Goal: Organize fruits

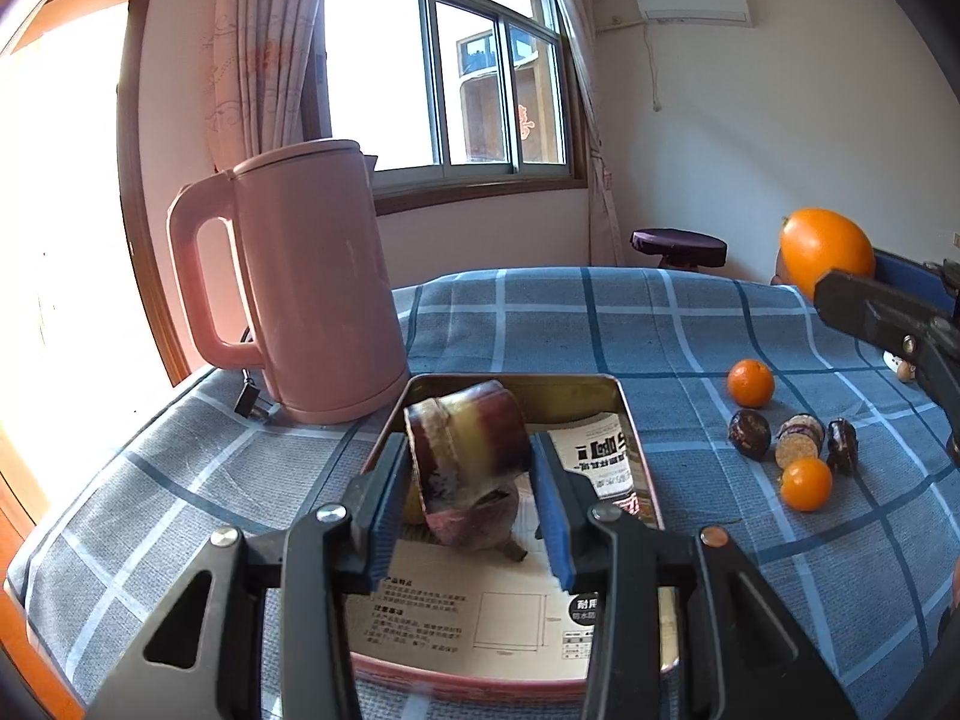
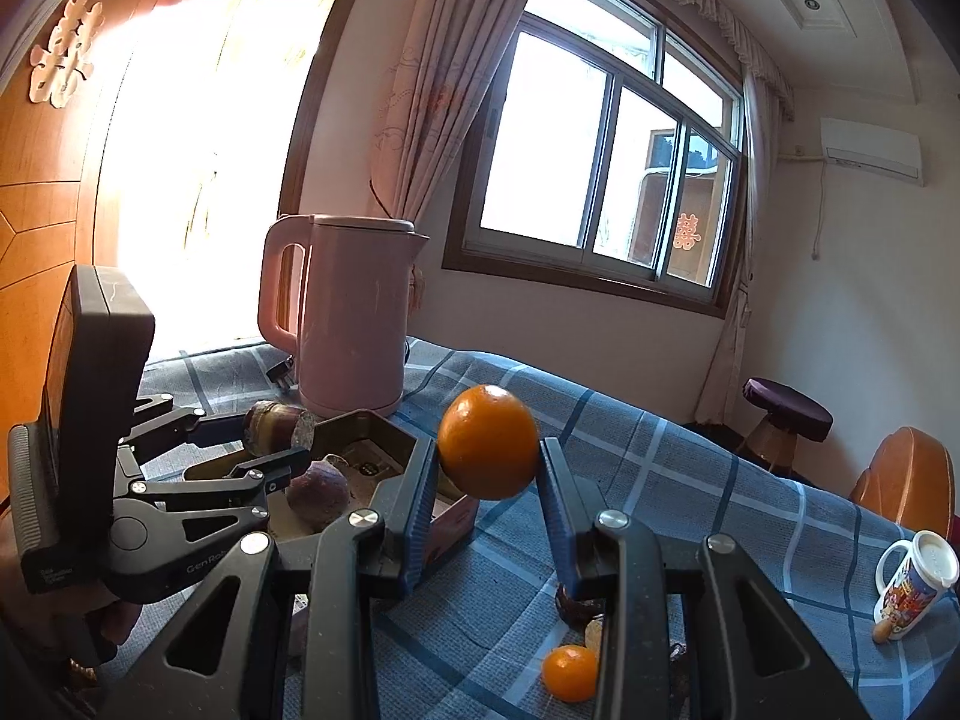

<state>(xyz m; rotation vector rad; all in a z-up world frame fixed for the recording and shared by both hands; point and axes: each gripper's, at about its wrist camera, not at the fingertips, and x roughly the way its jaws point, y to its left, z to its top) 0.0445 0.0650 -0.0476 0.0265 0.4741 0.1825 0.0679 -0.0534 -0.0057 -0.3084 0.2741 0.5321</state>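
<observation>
My left gripper (image 1: 471, 468) is shut on a purple and yellow sugarcane piece (image 1: 468, 441) and holds it over the metal tray (image 1: 624, 402). A purple round fruit (image 1: 474, 519) lies in the tray below it. My right gripper (image 2: 487, 480) is shut on a large orange (image 2: 487, 441), held in the air beside the tray (image 2: 384, 429). The orange also shows in the left wrist view (image 1: 827, 252). Two small oranges (image 1: 750, 383) (image 1: 806, 483), dark fruits (image 1: 749, 433) and a cut sugarcane piece (image 1: 798, 441) lie on the checked cloth.
A pink kettle (image 1: 300, 282) with its plug (image 1: 249, 399) stands behind the tray at the left. Printed paper (image 1: 480, 612) lines the tray. A mug (image 2: 912, 579) stands at the table's right edge. A stool (image 2: 786, 411) and a chair (image 2: 906, 480) stand beyond the table.
</observation>
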